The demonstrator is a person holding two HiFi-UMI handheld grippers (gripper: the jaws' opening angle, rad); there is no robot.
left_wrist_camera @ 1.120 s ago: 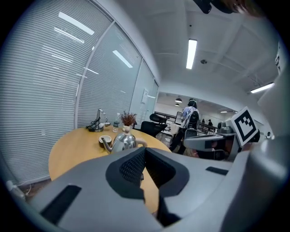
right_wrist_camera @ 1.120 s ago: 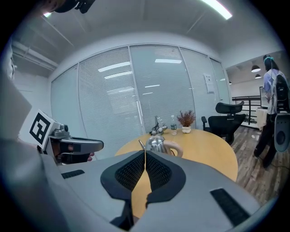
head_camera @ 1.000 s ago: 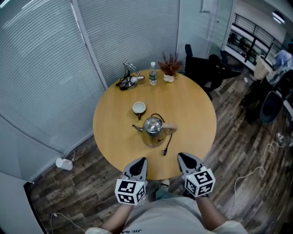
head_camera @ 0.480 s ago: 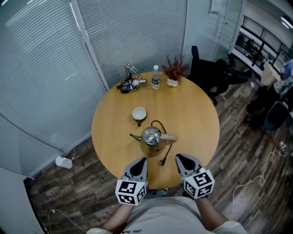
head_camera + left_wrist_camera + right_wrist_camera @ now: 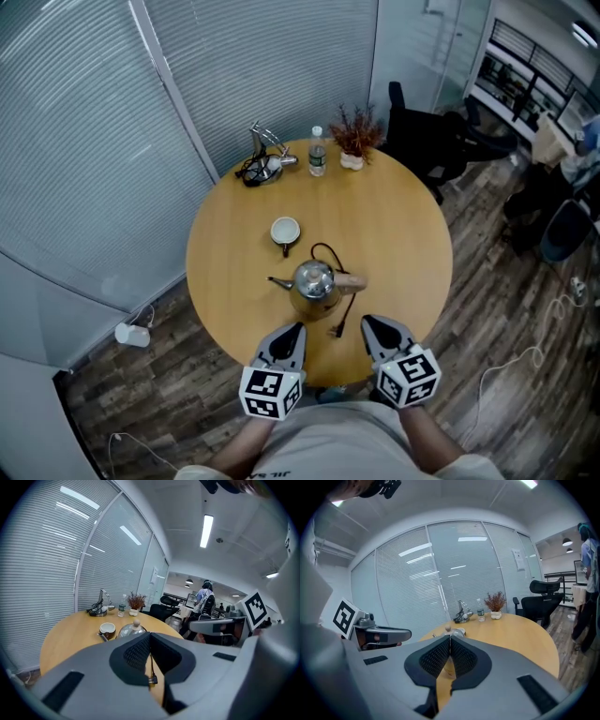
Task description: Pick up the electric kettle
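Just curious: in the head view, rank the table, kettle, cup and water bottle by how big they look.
Table, largest.
Kettle.
Cup and water bottle look alike; the bottle stands farther off and is seen from above, so I won't rank them.

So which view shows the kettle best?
The head view: the whole kettle shows from above, with spout, handle and cord. The left gripper view catches only its lid and knob; the right gripper view barely its knob.
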